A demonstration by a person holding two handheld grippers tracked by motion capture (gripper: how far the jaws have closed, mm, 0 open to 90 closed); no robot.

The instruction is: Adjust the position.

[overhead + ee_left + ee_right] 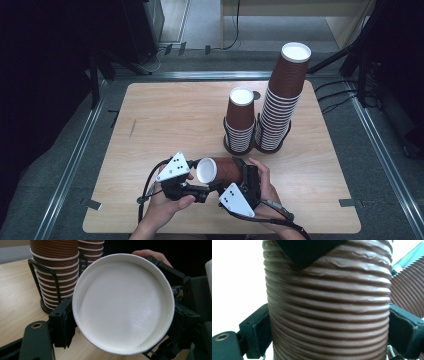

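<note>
Toward the near edge of the wooden table (165, 115), the person's left hand (167, 205) carried the left gripper (202, 192), topped by its grey three-cornered plate. Its tips pointed right, toward the white mouth of a cup, and from above I could not tell how far apart its jaws stood. Looking along that gripper, the open rim of the brown paper cup (123, 302) faced the camera squarely, with its white inside plain to see; black jaw blocks sat at either side of the rim, though whether they touched it I could not say.

Just right of that, the cup (222, 171) lay on its side above the table, mouth to the left. The right gripper (247, 181) held it around its ribbed brown wall, and the right hand (265, 190) wrapped the tool from behind. Seen from that gripper, the ribbed wall (329, 310) rose between two black pads (258, 333) that pressed against it on either side, so the jaws were closed on the cup at about its width.

Farther back and to the right, two stacks of matching cups stood upside down in a black wire holder (257, 145): a short stack (240, 120), and just beside it on the right a much taller stack (285, 95), well apart from the hands.
</note>
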